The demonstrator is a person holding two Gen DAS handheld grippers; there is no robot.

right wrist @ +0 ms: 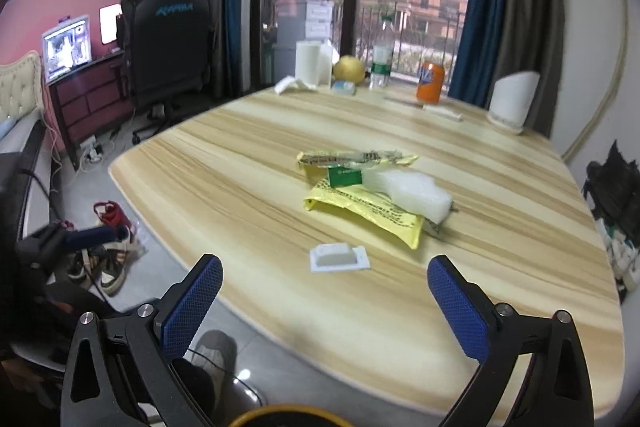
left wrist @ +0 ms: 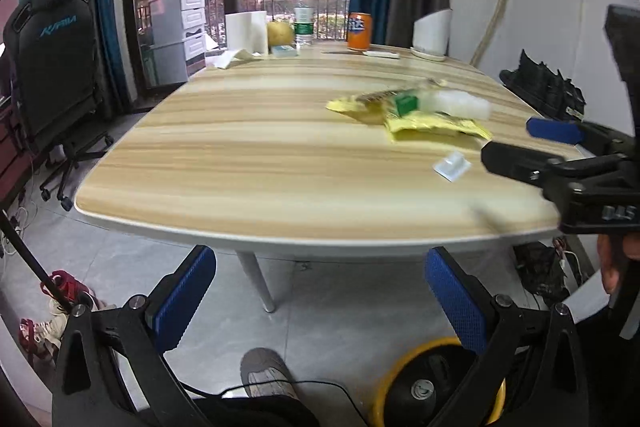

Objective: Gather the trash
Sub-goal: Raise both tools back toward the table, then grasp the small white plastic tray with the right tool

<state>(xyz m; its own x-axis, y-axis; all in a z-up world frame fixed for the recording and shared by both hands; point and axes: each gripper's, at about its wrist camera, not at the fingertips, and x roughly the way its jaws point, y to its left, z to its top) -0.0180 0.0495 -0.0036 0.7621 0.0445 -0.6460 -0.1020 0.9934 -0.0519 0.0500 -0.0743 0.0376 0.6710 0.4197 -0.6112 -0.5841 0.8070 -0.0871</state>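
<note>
I found the left hand-held gripper [left wrist: 320, 301] spread wide and empty, held off the near edge of the worktop [left wrist: 248, 147] above the tiled floor, its blue pads [left wrist: 182, 301] framing a shoe and a yellow-rimmed bin [left wrist: 436, 387] below. The right hand-held gripper [right wrist: 325, 307] was likewise wide apart and carrying nothing, poised over the near part of the worktop [right wrist: 500, 267]. In the left wrist view I saw the right hand-held gripper [left wrist: 516, 143] reaching in from the right side, just beside a small white plastic tray [left wrist: 452, 165]. In the right wrist view that small white plastic tray [right wrist: 338, 257] lay flat on the worktop, just ahead of the pads and between them. Beyond it I noted the main litter: a crumpled yellow wrapper [right wrist: 372, 213] with a white foam block [right wrist: 408, 193] and a small green box [right wrist: 345, 175] lying on it, and a second yellow wrapper [right wrist: 352, 158] touching the far side of the heap. At the far edge I recorded an orange can [right wrist: 430, 82], a clear bottle [right wrist: 381, 57], a yellow fruit [right wrist: 349, 69], a white roll [right wrist: 308, 63] and a white dispenser [right wrist: 512, 103], all well apart from the litter. A black gaming chair [right wrist: 168, 23] stood on the floor to the left.
</note>
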